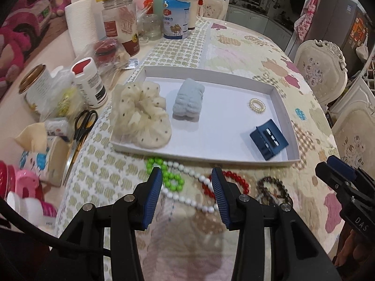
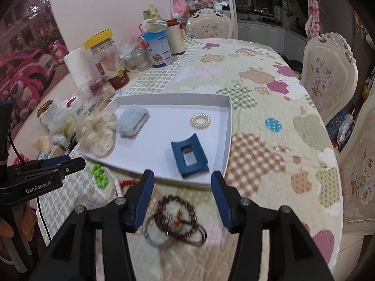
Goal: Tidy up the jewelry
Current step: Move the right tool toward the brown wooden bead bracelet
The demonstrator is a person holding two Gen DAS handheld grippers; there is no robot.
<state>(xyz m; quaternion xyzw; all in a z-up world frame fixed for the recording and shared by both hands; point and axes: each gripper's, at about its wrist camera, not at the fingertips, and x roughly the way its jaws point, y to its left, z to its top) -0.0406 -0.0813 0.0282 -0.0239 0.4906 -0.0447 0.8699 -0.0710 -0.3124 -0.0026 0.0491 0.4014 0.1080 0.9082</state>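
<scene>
Tray (image 1: 284, 117) at frame centre contains cream scrunchie (image 1: 140, 114), blue scrunchie (image 1: 188, 103), pearl ring (image 1: 256, 104) and blue clip (image 1: 269, 139); both grippers' jaws released, empty.

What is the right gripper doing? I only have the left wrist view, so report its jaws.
Observer: The right gripper is open, with nothing between its pads. The brown bead bracelet lies on the tablecloth below it.
Operator: Tell me what else lies with those beads.
Observer: A grey braided loop lies against them on the near left side, overlapping the brown strands.
</scene>
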